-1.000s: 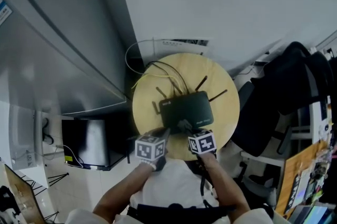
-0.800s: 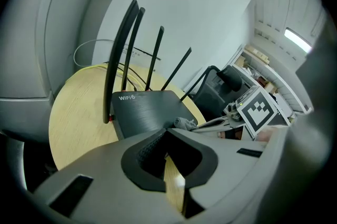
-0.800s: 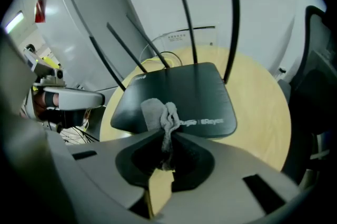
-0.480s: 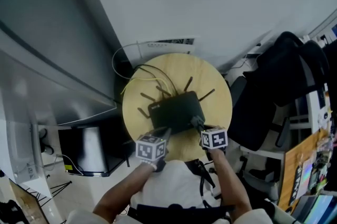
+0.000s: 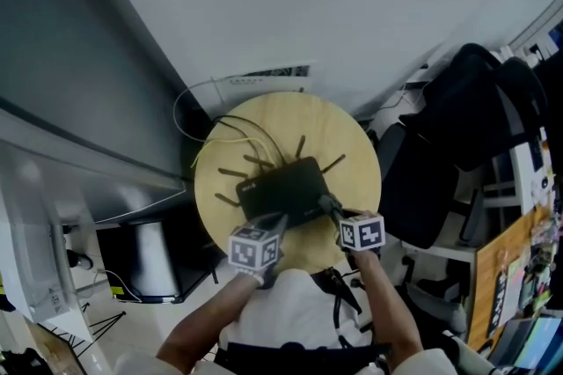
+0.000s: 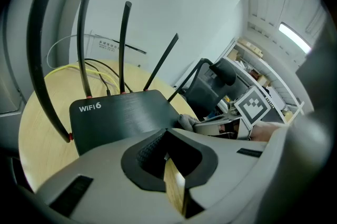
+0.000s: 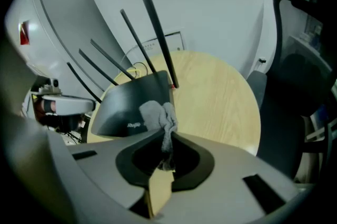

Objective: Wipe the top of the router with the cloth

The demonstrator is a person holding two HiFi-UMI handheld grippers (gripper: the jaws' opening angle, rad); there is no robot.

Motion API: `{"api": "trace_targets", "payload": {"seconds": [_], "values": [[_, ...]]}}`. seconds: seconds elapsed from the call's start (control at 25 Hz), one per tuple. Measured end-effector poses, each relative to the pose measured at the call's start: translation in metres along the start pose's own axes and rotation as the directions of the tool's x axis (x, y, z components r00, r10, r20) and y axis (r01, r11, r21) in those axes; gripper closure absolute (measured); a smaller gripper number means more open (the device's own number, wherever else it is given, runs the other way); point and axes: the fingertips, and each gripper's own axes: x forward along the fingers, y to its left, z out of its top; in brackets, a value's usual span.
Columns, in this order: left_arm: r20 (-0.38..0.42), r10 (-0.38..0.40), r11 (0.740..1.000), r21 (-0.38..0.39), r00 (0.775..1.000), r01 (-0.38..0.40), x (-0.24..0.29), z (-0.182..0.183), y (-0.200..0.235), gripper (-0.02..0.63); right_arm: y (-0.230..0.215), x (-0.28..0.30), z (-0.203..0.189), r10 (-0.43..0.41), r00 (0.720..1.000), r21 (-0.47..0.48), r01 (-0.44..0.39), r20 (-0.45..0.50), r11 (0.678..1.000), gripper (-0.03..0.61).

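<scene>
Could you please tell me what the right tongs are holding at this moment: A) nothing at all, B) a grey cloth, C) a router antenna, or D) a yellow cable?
B: the right gripper view shows the grey cloth pinched in the right tongs, its free end resting on the black router.

Left gripper (image 6: 166, 136) jaws together — right gripper (image 7: 167, 140) clamps the cloth (image 7: 156, 112).
</scene>
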Motion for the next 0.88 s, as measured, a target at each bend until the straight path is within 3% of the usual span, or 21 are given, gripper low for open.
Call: {"api": "trace_targets", "payload": {"seconds": [0.2,0.4,0.64,0.88], "values": [[0.000,-0.038,0.999,0.005,0.999,0.038,0.011,0.012,-0.015,0.615,-0.024,-0.018,0.032,-0.016,0.998,0.028,0.014,0.067,1.000,0.541],[-0.008,-0.060,0.998,0.018,0.998,0.060,0.020,0.021,-0.030,0.615,-0.050,0.001,0.035,-0.023,1.000,-0.023,0.023,-0.008,0.999,0.541],[-0.006,-0.041,0.999,0.014,0.999,0.041,0.017,0.019,-0.023,0.615,-0.032,0.035,0.046,0.078,0.994,-0.153,-0.090,-0.079,0.984,0.541],[-0.011,0.000,1.000,-0.017,1.000,0.000,0.012,0.014,-0.008,0.615,-0.021,0.050,0.058,0.134,0.985,-0.193,-0.152,-0.105,0.969,0.541]]}}
